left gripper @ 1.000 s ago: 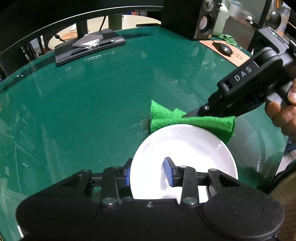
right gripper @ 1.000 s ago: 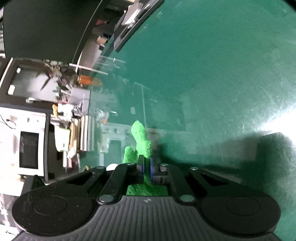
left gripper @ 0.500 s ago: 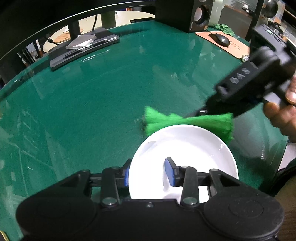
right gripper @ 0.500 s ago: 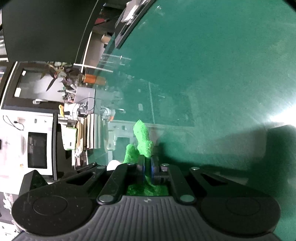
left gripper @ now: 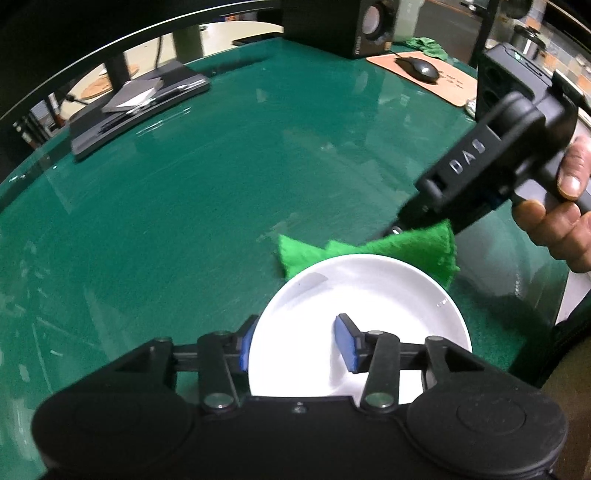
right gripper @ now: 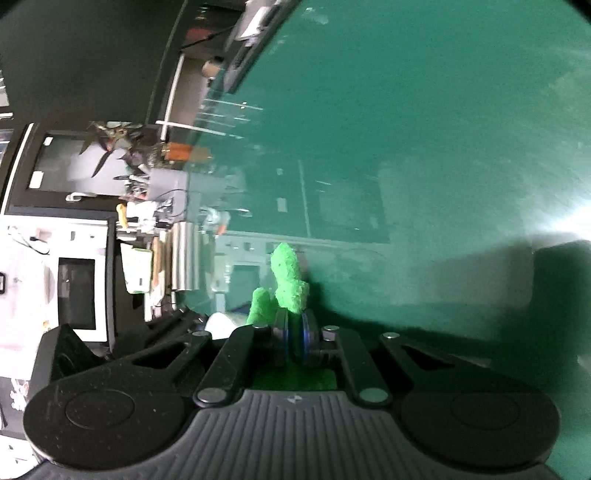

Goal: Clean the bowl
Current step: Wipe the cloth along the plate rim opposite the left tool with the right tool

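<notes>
Left claw [left gripper: 293, 341] straddles the near rim of the white bowl [left gripper: 369, 295], its jaws opening and off the rim. Right claw [right gripper: 293, 332] is clamped on the green cloth [left gripper: 406, 247] behind the bowl, near the surface's [left gripper: 221, 206] right edge.

The cloth [left gripper: 373, 251] lies behind the bowl [left gripper: 369, 295], seemingly touching its rim.

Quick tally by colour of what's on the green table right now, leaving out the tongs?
White: 1, bowl
Green: 2, cloth at the bowl's far rim; rag near the mouse
Black: 3, mouse, speaker, tray
Tan: 1, mousepad
Total: 7
</notes>
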A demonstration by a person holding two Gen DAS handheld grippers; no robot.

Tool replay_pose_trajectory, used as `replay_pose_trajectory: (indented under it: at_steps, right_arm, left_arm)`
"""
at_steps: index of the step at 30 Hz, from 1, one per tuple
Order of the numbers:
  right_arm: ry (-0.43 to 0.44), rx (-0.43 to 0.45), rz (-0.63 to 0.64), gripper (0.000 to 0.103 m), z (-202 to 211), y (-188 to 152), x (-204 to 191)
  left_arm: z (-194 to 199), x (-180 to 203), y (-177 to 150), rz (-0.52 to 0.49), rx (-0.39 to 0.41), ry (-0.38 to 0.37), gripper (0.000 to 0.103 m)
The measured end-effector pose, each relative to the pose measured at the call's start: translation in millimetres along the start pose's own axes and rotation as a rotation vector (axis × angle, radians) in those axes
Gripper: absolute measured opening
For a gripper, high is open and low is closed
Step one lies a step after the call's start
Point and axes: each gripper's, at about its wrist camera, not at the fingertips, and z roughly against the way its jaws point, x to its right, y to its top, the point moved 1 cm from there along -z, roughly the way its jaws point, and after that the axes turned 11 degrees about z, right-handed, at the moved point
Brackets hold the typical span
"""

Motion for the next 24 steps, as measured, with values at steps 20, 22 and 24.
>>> replay_pose_trajectory:
  at_steps: [20, 22, 24]
  right_arm:
    - [-0.030, 0.041, 0.026, 0.009, 3.5, 6.6, 3.6]
    - [-0.041, 0.029, 0.030, 0.008, 12.0, 0.5, 7.1]
    - [-0.045, 0.010, 0.015, 0.008, 19.0, -9.8, 12.5]
  left_arm:
    - [-11.2, 8.9, 12.4, -0.059, -0.014, -0.061, 0.054]
    - [-11.8, 8.1, 12.7, -0.060, -0.011, -0.070, 0.054]
    - [-12.7, 7.9, 13.2, -0.061, -0.007, -0.078, 0.053]
